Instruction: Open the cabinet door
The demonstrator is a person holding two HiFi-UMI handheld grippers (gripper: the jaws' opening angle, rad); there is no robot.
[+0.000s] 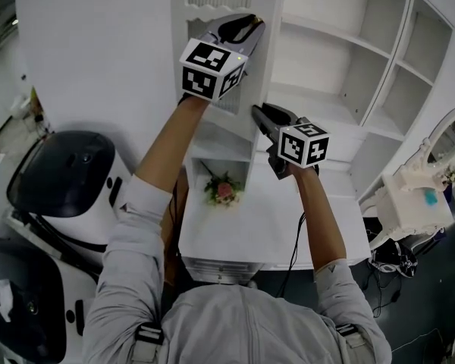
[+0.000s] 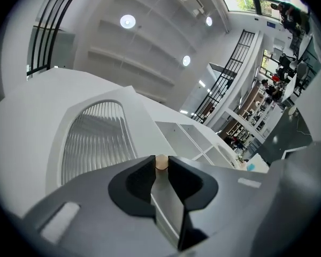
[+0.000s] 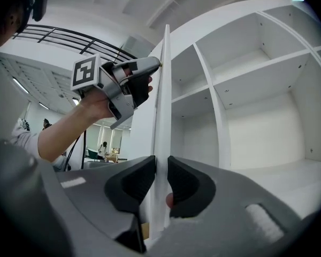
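A: Where does the cabinet door (image 3: 161, 116) stand?

B: It stands out from the cabinet, edge-on in the right gripper view, with both grippers on its free edge. The left gripper (image 1: 250, 24) pinches that edge high up. Its pads press on the panel, and a small wooden knob (image 2: 161, 162) sits right at its tips. The right gripper (image 1: 256, 112) clamps the same edge lower down, one pad on each face of the white board.

A: How should the person carry the swing through?

B: Probably by moving both grippers together along the arc about the hinge, so that neither twists the thin panel against the other. The edge looks smooth and painted, so a straight outward tug might slip off. Leaning sideways on the panel's face would likely hold better. The louvred inset (image 2: 96, 138) beside the upper grip looks fragile and is best left untouched.

A: And what is inside?

B: The open shelves (image 3: 257, 84) behind the door are white, and nothing stands in any compartment that shows. Lower down, in the head view, a small bunch of flowers (image 1: 222, 189) appears to sit in a low recess of the cabinet. Whether it stands in a vase cannot be made out.
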